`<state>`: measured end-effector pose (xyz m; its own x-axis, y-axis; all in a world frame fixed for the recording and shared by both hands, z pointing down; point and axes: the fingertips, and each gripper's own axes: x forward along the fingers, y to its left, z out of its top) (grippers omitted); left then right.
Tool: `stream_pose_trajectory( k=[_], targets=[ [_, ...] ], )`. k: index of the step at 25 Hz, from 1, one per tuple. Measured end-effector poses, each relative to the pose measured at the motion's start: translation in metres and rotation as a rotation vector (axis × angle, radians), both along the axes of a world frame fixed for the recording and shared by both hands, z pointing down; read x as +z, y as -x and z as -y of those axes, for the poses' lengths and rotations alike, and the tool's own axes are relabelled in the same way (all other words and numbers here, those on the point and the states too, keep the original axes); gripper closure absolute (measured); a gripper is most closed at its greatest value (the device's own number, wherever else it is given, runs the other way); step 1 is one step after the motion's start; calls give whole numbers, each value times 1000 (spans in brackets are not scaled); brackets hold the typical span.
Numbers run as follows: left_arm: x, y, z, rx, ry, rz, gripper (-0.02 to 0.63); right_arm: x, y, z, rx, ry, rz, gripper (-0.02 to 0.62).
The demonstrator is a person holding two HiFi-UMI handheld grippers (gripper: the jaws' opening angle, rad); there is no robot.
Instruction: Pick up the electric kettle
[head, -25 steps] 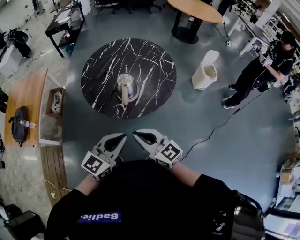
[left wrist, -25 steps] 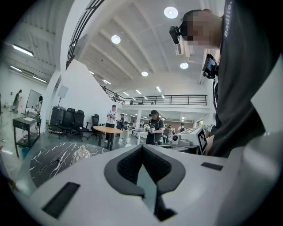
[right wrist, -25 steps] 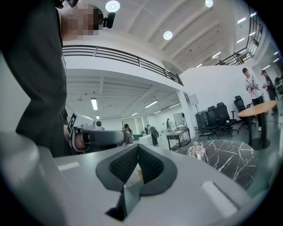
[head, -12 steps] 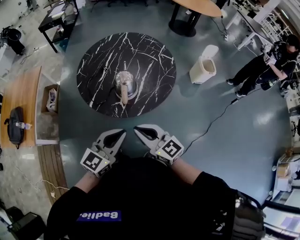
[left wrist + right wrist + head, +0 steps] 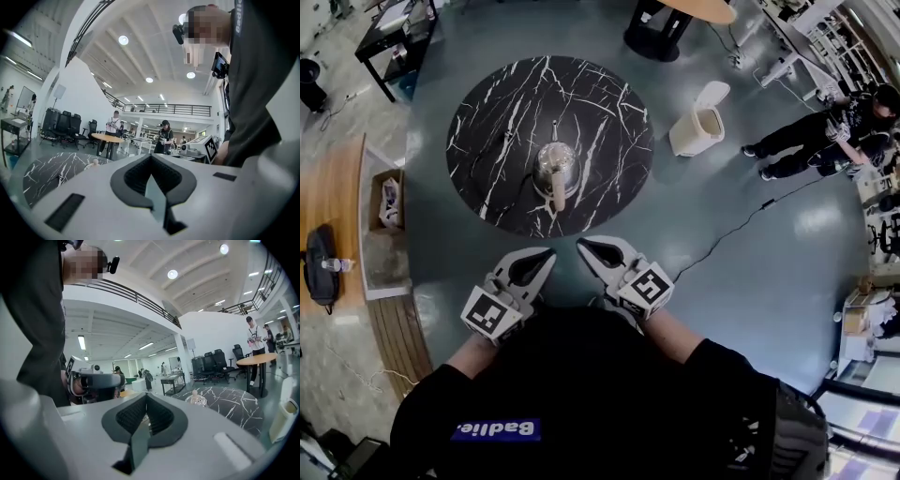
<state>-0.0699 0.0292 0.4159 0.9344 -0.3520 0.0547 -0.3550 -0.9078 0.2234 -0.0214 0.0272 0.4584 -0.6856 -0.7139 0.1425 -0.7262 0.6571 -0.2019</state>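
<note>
The electric kettle (image 5: 556, 169) stands upright at the centre of the round black marble table (image 5: 609, 122), in the upper middle of the head view. Below it, at lower centre and well apart from it, are the left gripper (image 5: 547, 255) and right gripper (image 5: 584, 247) — both clenched on nothing, tips near each other.
</note>
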Motion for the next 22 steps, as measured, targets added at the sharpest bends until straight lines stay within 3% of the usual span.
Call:
stream_pose_trajectory(
  k=[7,11,22],
  targets=[
    [9,17,20,51,10,15,600,4,9,25,57,-4,-23,591],
    [6,16,34,36,7,1,600,10,7,35,55,6,-19,588],
    [9,-11,60,-48,30,42,600,42,-24,70,-84,53,-8,572]
  ],
)
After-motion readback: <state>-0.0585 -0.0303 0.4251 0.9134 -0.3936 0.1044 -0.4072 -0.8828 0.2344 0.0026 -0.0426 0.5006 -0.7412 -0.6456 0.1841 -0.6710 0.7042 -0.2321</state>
